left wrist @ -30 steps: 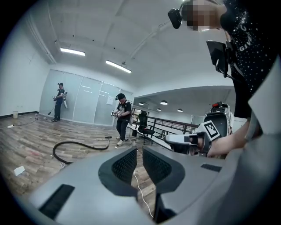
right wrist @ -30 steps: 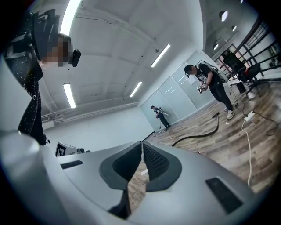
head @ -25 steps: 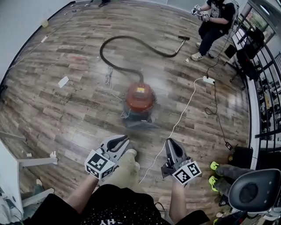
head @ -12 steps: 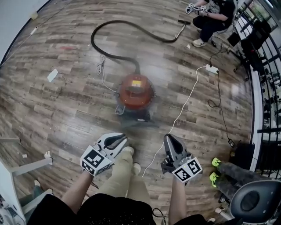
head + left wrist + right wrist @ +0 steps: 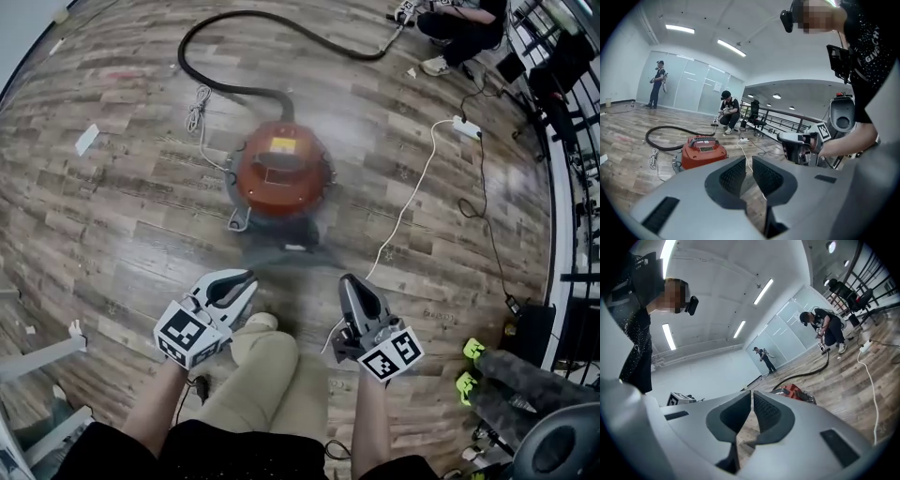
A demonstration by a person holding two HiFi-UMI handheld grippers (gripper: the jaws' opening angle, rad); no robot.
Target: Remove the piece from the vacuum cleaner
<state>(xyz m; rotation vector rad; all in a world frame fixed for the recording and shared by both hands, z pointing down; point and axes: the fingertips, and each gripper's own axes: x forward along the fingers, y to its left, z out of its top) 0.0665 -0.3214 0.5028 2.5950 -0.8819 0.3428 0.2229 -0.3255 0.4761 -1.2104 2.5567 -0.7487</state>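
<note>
The red canister vacuum cleaner point(image 5: 281, 169) stands on the wood floor, and its black hose point(image 5: 234, 37) loops away to the far right. My left gripper point(image 5: 246, 279) and right gripper point(image 5: 349, 281) hover side by side just short of the canister, both pointing at it and apart from it. Each has its jaws together with nothing between them. From the left gripper point(image 5: 749, 161) the vacuum cleaner point(image 5: 704, 151) lies ahead to the left, with the right gripper point(image 5: 794, 140) alongside. Past the right gripper point(image 5: 752, 397) the vacuum cleaner point(image 5: 797, 392) shows low on the floor.
A white power cable point(image 5: 403, 211) runs from a power strip point(image 5: 466, 127) toward my feet. A coiled white cord point(image 5: 195, 108) lies left of the canister. A person point(image 5: 459, 14) crouches at the hose's far end. A railing and a chair point(image 5: 562, 450) stand at the right.
Both grippers have dropped lower and come closer to the vacuum cleaner, which now fills more of the head view. Their jaws look the same.
</note>
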